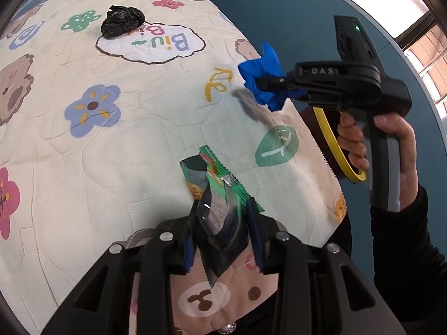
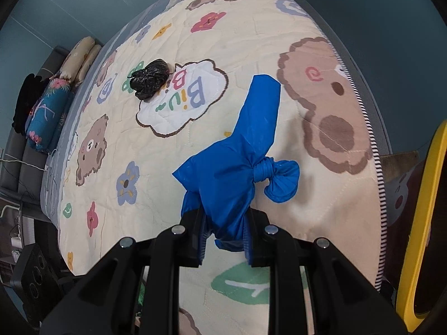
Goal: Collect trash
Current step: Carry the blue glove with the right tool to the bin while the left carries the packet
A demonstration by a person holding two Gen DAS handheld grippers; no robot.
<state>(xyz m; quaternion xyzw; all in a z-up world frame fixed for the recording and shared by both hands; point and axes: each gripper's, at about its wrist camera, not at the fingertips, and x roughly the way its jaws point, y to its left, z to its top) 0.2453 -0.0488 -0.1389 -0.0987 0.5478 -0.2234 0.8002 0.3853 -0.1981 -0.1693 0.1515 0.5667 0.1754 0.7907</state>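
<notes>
While the left gripper [image 1: 220, 234] has its jaws clenched on a crumpled green snack wrapper [image 1: 215, 195], the wrapper's long axis runs from low centre of the left wrist frame up toward the middle, its serrated end beyond the fingertips. Seen from the right wrist, the right gripper [image 2: 225, 240] grasps a knotted blue plastic bag [image 2: 237, 162], jaws tight on its lower end; the bag rises to upper centre, knot pointing right. Both are held above the cartoon quilt [image 1: 111, 167] on the bed. At upper left a crumpled black bag [image 1: 123, 21] lies on the quilt, well apart
</notes>
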